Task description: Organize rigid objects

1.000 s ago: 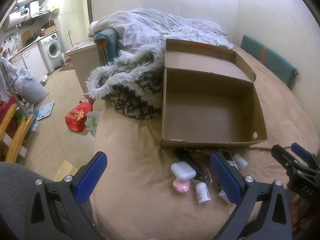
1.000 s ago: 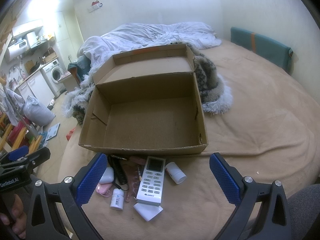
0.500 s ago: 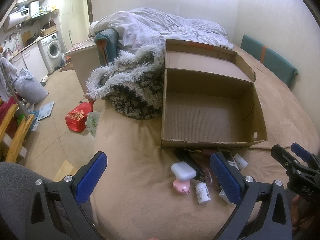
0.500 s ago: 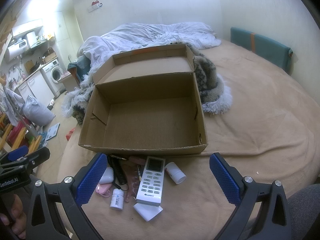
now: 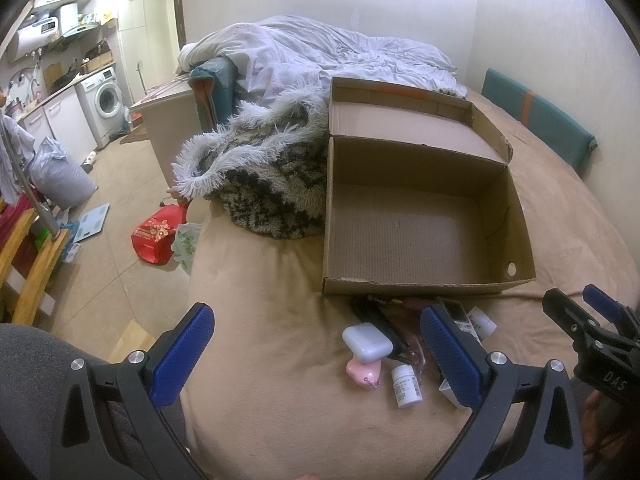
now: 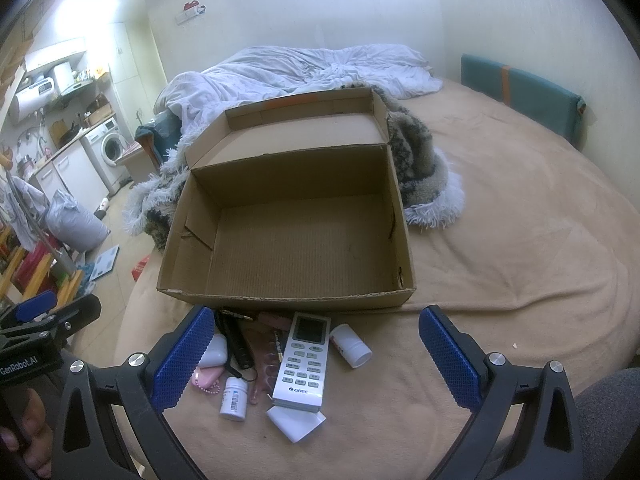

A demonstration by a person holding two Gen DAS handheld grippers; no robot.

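Note:
An open cardboard box (image 6: 288, 300) (image 5: 424, 286) lies on the bed, nothing inside. In front of it lies a small pile: a white GREE remote (image 6: 302, 360), two white pill bottles (image 6: 233, 398) (image 6: 351, 345), a white earbud case (image 5: 366, 341), a pink case (image 5: 363, 372), a black device (image 6: 237, 340) and a white card (image 6: 296, 422). My right gripper (image 6: 316, 364) is open, held above the pile. My left gripper (image 5: 316, 360) is open, above the pile's left side. Neither holds anything.
A fluffy patterned blanket (image 5: 264, 176) lies left of and behind the box. A white duvet (image 6: 304, 68) is heaped at the back. The bed edge drops to the floor on the left, where a red bag (image 5: 156, 234) lies.

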